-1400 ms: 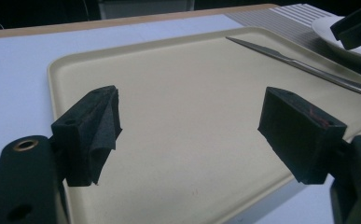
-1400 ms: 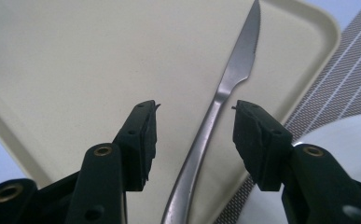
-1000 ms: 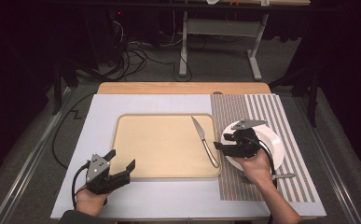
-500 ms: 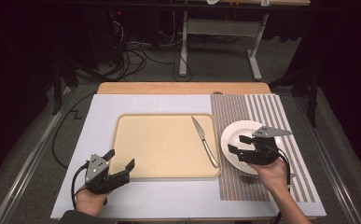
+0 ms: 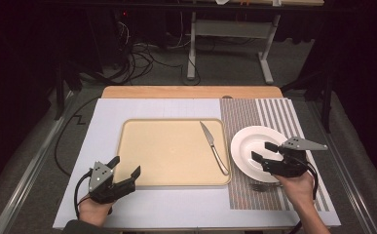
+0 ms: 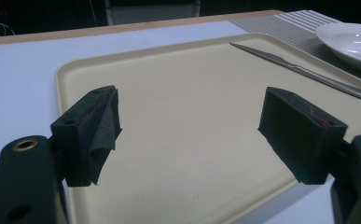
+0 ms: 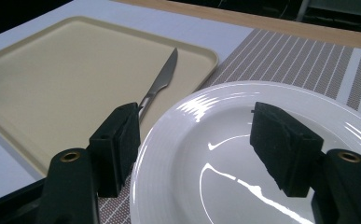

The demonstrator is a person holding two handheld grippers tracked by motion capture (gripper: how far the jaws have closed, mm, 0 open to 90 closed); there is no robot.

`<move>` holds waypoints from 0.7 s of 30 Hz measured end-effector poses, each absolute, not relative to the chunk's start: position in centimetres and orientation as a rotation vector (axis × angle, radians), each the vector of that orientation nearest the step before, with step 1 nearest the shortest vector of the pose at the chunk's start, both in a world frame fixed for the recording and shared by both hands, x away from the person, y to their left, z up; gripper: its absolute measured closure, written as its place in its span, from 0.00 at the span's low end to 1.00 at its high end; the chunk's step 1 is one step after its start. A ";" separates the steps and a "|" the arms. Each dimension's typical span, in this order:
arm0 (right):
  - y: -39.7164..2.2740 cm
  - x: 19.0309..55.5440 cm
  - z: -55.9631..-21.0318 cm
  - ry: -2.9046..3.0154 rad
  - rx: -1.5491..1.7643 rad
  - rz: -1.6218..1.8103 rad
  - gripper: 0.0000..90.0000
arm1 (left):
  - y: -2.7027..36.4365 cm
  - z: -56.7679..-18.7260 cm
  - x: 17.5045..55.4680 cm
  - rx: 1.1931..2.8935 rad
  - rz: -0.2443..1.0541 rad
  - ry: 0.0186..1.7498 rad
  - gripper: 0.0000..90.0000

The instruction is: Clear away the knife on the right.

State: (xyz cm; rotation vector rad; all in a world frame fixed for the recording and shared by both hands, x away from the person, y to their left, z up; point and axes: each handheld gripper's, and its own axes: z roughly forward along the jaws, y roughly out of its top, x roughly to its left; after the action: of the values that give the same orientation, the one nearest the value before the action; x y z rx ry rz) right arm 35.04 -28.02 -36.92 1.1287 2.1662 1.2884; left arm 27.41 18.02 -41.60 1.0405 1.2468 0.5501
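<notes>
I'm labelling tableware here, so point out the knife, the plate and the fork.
knife (image 5: 213, 147): high view, middle of its length, on the tray.
plate (image 5: 247, 138): high view, upper left rim.
fork (image 5: 265, 185): high view, its handle on the striped mat.

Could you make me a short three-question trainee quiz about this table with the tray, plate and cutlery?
1. True or false: the silver table knife lies on the beige plastic tray.
2. The white round ceramic plate rests on: A) the tray, B) the striped placemat, C) the bare white table cover.
3. Fill in: the small metal fork lies just ____ the plate, on the person's side.

Key:
1. True; its handle end reaches the tray's right rim.
2. B.
3. Below, that is nearer the person; it sits on the placemat beside the right gripper, whose jaws stand open over the plate.
</notes>
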 end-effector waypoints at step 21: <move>-31.5 32.3 -37.7 1.984 1.148 1.379 0.36 | 18.1 -41.5 27.3 1.023 0.535 1.252 0.24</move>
State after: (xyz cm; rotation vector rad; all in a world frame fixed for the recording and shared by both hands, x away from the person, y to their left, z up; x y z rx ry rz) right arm 32.32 -31.48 -37.70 1.1481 1.9841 1.3788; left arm 27.33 18.14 -41.50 1.0228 1.2518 0.5354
